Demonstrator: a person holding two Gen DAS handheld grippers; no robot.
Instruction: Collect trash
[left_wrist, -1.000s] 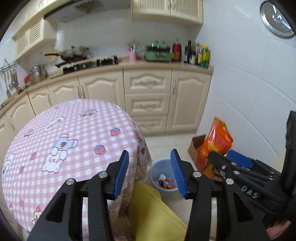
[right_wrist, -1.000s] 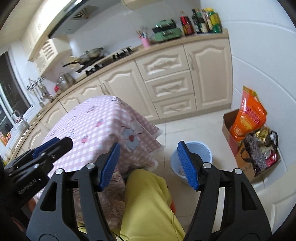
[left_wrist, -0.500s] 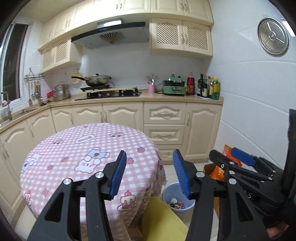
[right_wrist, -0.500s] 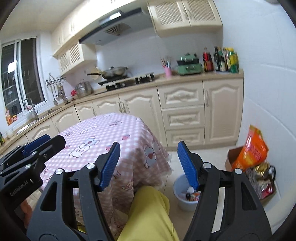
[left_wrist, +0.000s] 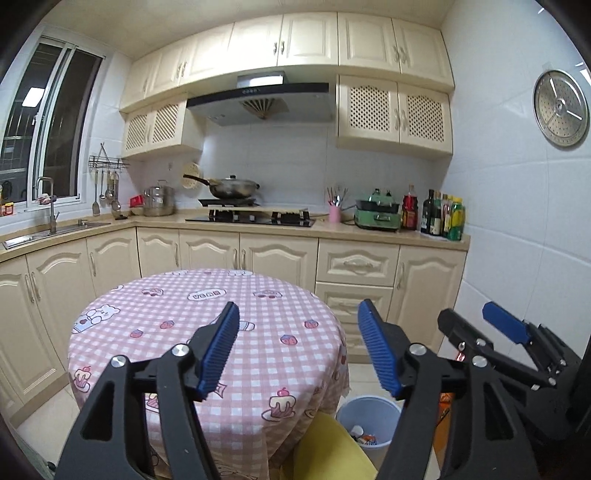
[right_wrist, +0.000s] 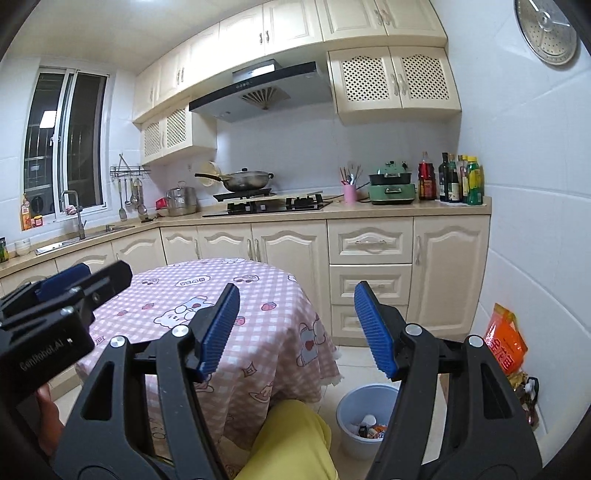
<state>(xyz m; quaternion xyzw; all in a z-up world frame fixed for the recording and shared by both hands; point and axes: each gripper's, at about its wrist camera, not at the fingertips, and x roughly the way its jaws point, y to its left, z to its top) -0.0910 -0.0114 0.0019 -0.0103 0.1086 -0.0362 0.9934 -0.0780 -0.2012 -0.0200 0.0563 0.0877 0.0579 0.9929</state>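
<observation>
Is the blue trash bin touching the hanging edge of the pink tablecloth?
Apart. The right wrist view shows bare floor tile between the blue trash bin and the pink tablecloth hem, which hangs to the bin's left.

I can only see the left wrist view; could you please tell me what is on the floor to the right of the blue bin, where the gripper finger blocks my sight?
Observer: An orange bag stands by the tiled wall, right of the bin and apart from it.
Operator: Is anything next to it?
Observer: Yes, a dark bag of shiny wrappers sits just in front of it.
Operator: And the right gripper?
Observer: The right gripper is open, with nothing between its pads.
</observation>
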